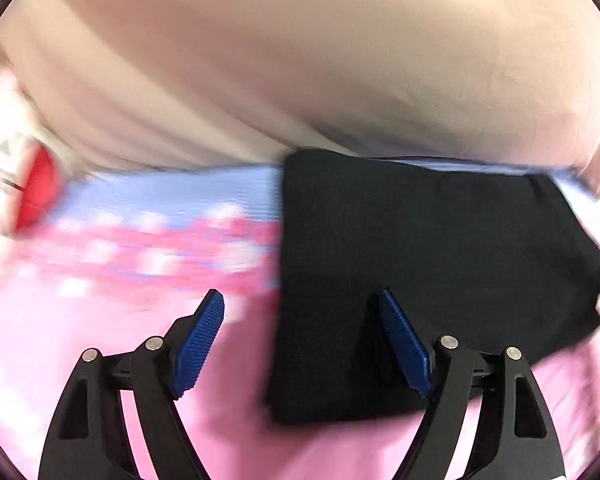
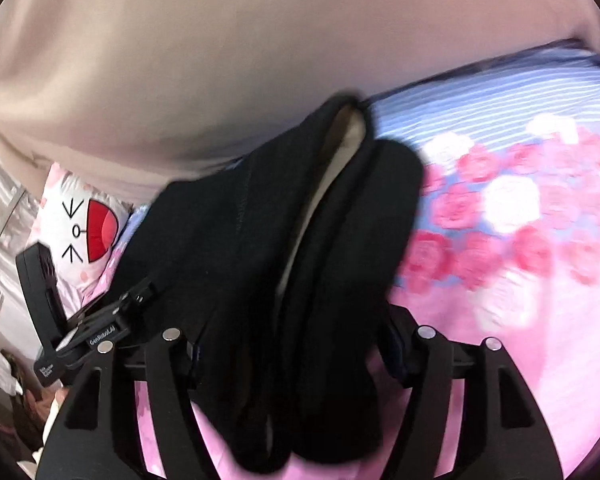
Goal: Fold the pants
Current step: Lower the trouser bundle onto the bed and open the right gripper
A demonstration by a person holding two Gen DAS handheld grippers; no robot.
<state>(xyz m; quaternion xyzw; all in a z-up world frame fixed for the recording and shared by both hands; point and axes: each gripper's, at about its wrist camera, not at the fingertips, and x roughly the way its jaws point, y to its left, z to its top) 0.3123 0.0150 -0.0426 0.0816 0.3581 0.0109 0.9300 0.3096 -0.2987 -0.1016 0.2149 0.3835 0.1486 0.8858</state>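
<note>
Only rightward, bunched pants (image 2: 284, 280) between right gripper (image 2: 296, 344) fingers; left gripper (image 1: 302, 340) spread, empty.

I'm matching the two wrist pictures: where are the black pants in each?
Left wrist: the black pants lie right of centre on the bedsheet, under the right finger of the open left gripper.
Right wrist: the pants fill the centre, bunched between the right gripper's fingers.
Shared landmark: the cat pillow.
</note>
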